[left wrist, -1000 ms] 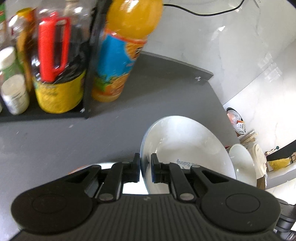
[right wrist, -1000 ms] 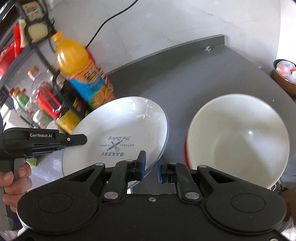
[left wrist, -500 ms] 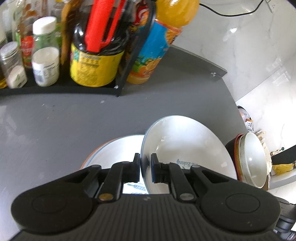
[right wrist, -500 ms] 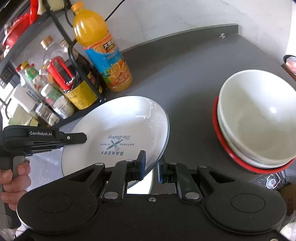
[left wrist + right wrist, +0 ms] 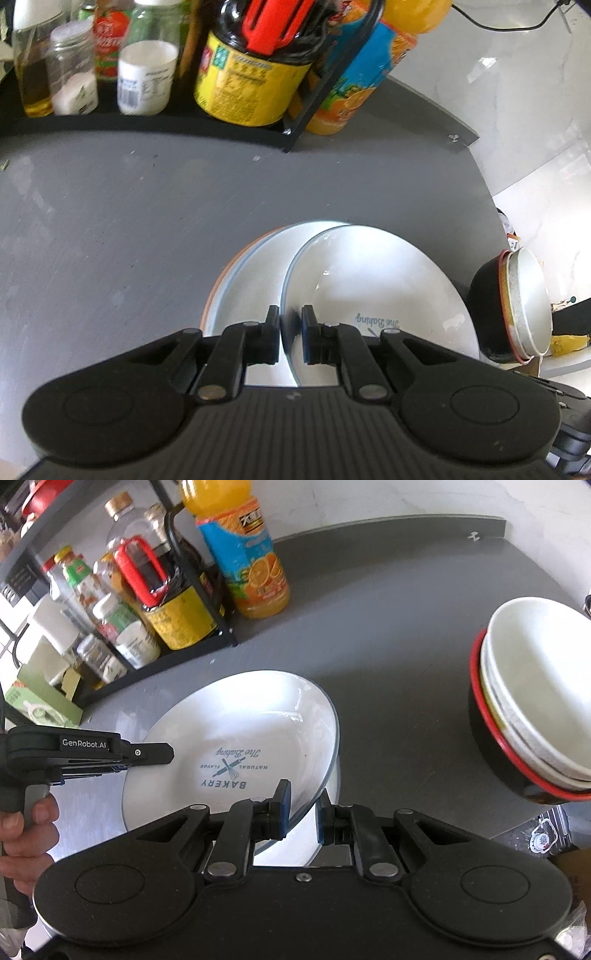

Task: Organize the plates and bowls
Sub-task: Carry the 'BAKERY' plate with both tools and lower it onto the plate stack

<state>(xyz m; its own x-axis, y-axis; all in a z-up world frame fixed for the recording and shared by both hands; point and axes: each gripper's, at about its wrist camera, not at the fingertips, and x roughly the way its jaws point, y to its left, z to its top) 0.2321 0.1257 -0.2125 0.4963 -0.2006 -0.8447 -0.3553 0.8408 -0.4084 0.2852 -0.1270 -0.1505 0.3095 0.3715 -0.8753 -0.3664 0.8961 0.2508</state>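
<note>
A white plate (image 5: 236,738) printed "The Baking Bakery" is held tilted between both grippers. My left gripper (image 5: 291,334) is shut on its rim, and it shows from the side as a black tool (image 5: 122,755) at the plate's left edge. My right gripper (image 5: 302,810) is shut on the plate's near right rim. In the left wrist view the plate (image 5: 369,284) hangs just above a stack of plates (image 5: 247,280) with an orange bottom rim on the grey counter. A stack of bowls (image 5: 532,698), white inside a red-rimmed black one, stands to the right.
A black rack (image 5: 155,664) with sauce bottles, jars and a red-handled jug stands at the back left. An orange juice bottle (image 5: 243,557) stands beside it. A person's hand (image 5: 26,834) holds the left tool. The grey counter (image 5: 388,602) ends at a white wall.
Both grippers have carried the plate back and down, so the rack and bottle look farther off. The plate stack underneath and the bowl stack at the right have come into fuller view.
</note>
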